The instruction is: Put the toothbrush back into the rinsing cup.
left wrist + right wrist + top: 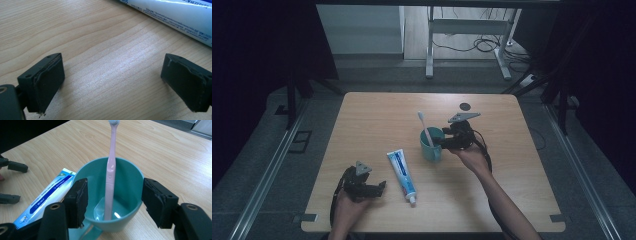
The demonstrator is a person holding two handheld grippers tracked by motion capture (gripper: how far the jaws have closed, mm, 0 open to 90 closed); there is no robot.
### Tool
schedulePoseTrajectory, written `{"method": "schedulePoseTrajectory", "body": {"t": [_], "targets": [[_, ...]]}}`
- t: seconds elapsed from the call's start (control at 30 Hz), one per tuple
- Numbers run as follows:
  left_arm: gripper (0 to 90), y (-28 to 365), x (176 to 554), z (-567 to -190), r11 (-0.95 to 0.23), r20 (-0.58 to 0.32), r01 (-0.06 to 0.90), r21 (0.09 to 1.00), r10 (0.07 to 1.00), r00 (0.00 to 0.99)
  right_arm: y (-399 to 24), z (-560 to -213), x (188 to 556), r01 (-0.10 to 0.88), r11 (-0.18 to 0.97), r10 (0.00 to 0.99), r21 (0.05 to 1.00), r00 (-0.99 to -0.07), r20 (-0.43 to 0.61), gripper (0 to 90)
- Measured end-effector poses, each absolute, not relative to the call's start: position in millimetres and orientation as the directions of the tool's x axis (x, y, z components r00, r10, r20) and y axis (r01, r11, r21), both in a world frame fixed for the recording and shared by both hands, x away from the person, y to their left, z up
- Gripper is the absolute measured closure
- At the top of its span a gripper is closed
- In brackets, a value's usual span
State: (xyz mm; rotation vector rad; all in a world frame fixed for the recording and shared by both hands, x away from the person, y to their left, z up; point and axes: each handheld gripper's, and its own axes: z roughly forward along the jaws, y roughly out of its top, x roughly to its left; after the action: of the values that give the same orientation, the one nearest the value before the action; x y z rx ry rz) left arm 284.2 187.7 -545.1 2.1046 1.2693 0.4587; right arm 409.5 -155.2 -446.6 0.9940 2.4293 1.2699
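teal: one cup point(110, 195), one pink toothbrush point(110, 172), one toothpaste tube point(402, 172)

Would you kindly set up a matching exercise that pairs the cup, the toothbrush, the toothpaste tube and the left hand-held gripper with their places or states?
Things:
1. cup
2. toothbrush
3. toothpaste tube
4. left hand-held gripper

Places or states:
A. lies flat on the table
B. stands upright inside another thing
C. open over bare wood
D. teal, between the right hand-held gripper's open jaws

Pairs: 1-D, 2-B, 3-A, 4-C
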Motion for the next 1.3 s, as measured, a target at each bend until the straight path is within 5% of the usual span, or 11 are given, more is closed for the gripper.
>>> {"method": "schedulePoseTrajectory", "body": {"t": [0.77, 1.3], "targets": [[5.1, 187.7, 284.2, -545.1, -0.337, -0.026, 0.66, 0.671, 0.879, 0.476, -179.7, -441.4, 390.8, 0.462, 0.437, 0.663, 0.772, -0.745, 0.071, 14.3], [5.1, 187.5, 284.0, -545.2, -0.333, -0.029, 0.662, 0.671, 0.881, 0.473, -199.8, -444.4, 373.9, 0.44, 0.464, 0.663, 0.769, -0.748, 0.028, 6.9]]}}
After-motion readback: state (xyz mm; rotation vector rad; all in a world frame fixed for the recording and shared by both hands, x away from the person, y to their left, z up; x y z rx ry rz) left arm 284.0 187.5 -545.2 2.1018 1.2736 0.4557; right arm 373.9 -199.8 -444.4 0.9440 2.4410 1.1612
